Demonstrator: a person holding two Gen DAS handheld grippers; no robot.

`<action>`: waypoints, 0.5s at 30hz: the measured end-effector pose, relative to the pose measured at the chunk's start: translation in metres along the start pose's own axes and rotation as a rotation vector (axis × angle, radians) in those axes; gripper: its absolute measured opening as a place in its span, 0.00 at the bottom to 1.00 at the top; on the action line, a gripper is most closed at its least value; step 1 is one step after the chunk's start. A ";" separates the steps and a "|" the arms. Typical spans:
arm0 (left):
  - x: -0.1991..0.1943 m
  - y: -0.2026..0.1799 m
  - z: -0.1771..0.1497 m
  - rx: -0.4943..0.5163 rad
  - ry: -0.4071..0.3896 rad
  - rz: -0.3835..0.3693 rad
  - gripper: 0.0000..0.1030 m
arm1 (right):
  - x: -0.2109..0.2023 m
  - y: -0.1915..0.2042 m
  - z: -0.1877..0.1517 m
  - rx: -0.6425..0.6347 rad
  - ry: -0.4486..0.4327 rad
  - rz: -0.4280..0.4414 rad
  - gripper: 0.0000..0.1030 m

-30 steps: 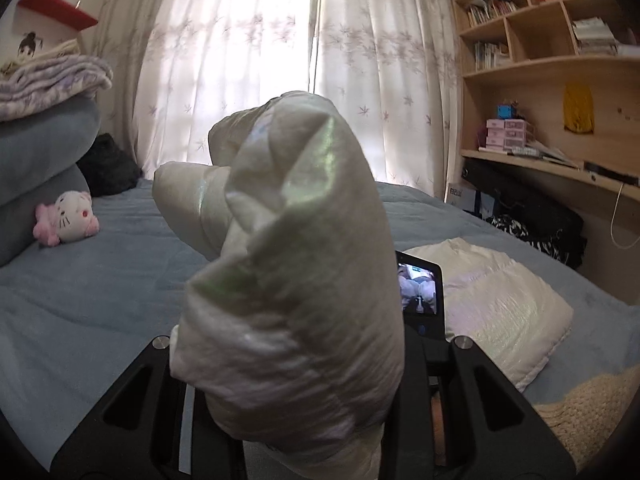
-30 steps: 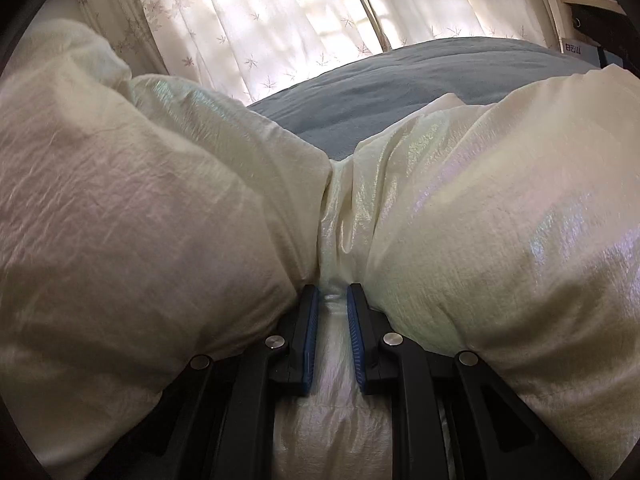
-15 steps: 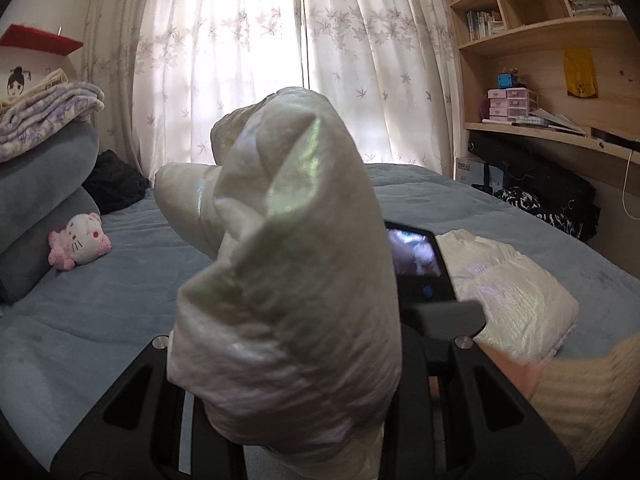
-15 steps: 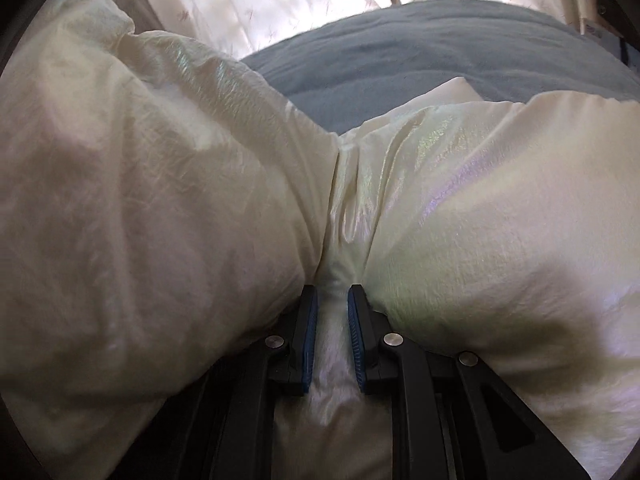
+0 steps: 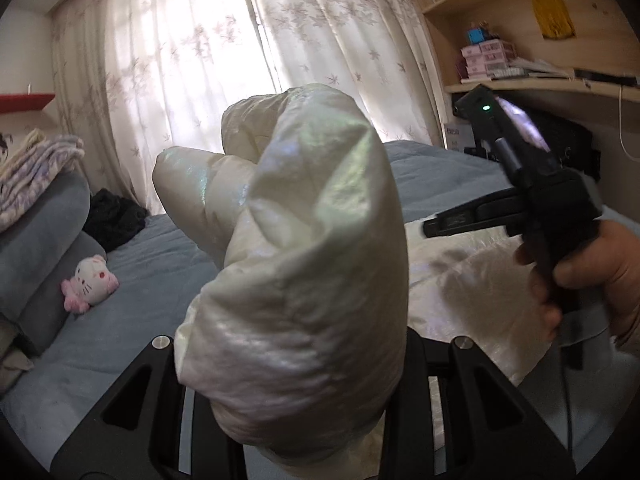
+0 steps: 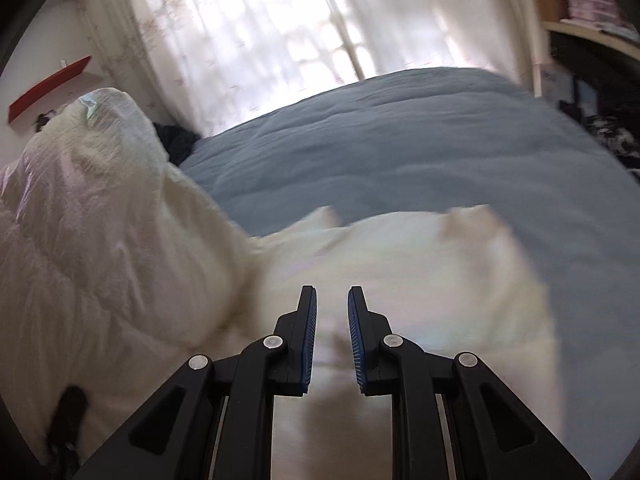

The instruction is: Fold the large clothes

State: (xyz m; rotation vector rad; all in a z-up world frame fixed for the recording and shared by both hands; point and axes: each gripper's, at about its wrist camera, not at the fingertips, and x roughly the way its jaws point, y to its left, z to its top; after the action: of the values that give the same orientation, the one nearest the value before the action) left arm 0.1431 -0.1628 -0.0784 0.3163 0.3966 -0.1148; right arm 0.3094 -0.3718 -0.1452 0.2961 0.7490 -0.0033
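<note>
A cream, shiny padded jacket bulges up in front of my left gripper, which is shut on a thick bunch of it; the fabric hides the fingertips. The rest of the jacket lies on the blue-grey bed, with a raised part at the left of the right wrist view. My right gripper hangs above the jacket with its blue pads close together and nothing between them. In the left wrist view that right gripper shows at the right, held by a person's hand.
A pink and white plush toy lies by grey pillows with folded blankets on top. A black bundle sits near the curtains. Wooden shelves line the right wall.
The jacket fabric that was between the right gripper's pads is out of them, and that gripper has risen above the jacket. The left gripper has lifted and rolled with its bunch of fabric.
</note>
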 end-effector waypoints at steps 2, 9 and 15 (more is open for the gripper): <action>0.001 -0.027 0.008 0.048 0.009 -0.006 0.27 | -0.009 -0.031 -0.007 0.047 -0.005 -0.037 0.16; 0.012 -0.139 0.017 0.277 0.062 -0.042 0.27 | -0.015 -0.119 -0.062 0.255 0.073 -0.040 0.16; 0.026 -0.231 -0.004 0.480 0.092 -0.046 0.27 | -0.003 -0.142 -0.085 0.382 0.130 0.108 0.16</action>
State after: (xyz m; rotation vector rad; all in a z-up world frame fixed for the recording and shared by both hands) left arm 0.1260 -0.3815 -0.1567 0.7880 0.4655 -0.2417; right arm 0.2348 -0.4855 -0.2395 0.7060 0.8593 -0.0259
